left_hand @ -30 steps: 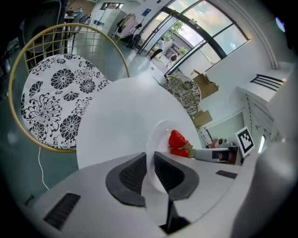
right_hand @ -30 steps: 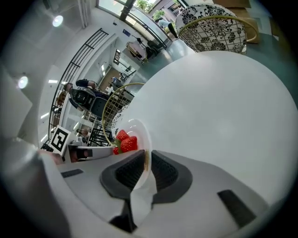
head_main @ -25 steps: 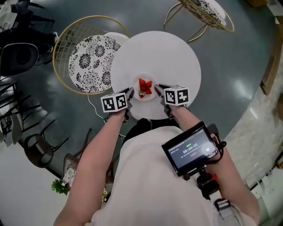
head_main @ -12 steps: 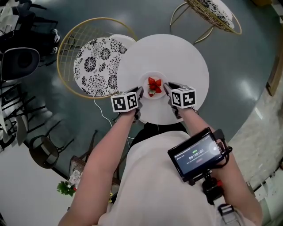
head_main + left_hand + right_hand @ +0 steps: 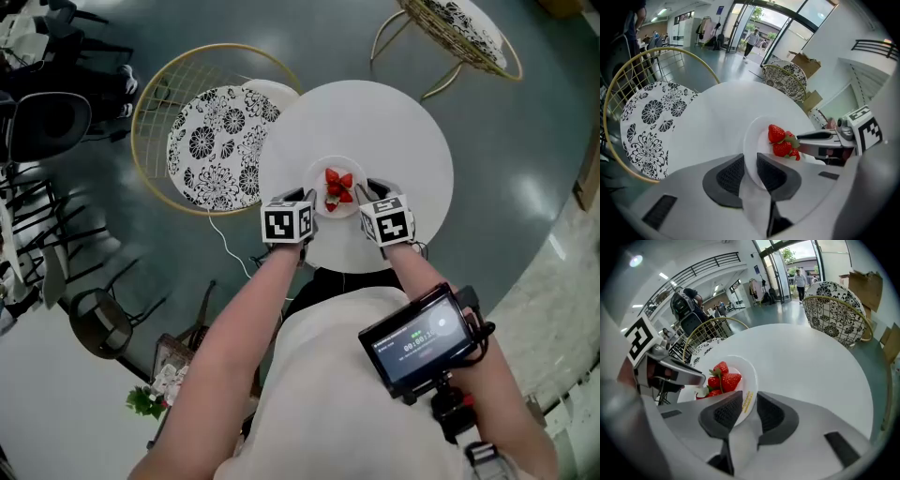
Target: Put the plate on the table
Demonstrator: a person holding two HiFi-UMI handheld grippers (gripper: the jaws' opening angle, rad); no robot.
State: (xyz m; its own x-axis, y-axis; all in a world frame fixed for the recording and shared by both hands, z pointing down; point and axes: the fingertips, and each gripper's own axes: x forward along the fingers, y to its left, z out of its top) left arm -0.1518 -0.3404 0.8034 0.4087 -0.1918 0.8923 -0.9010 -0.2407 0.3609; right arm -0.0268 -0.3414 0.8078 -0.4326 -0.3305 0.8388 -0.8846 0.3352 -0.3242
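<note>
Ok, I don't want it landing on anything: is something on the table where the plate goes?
Nothing visible is. The left gripper and right gripper pinch opposite rims of the plate, which carries strawberries, and the white table around it shows bare.

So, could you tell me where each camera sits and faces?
Head view: on the person's head, steeply down at the table; forearms, left gripper, right gripper show.
Left gripper view: on the left gripper, looking across the table; own jaws clamp the plate.
Right gripper view: likewise, clamping the opposite rim.
Shared: both gripper views show the strawberries and the other gripper.
</note>
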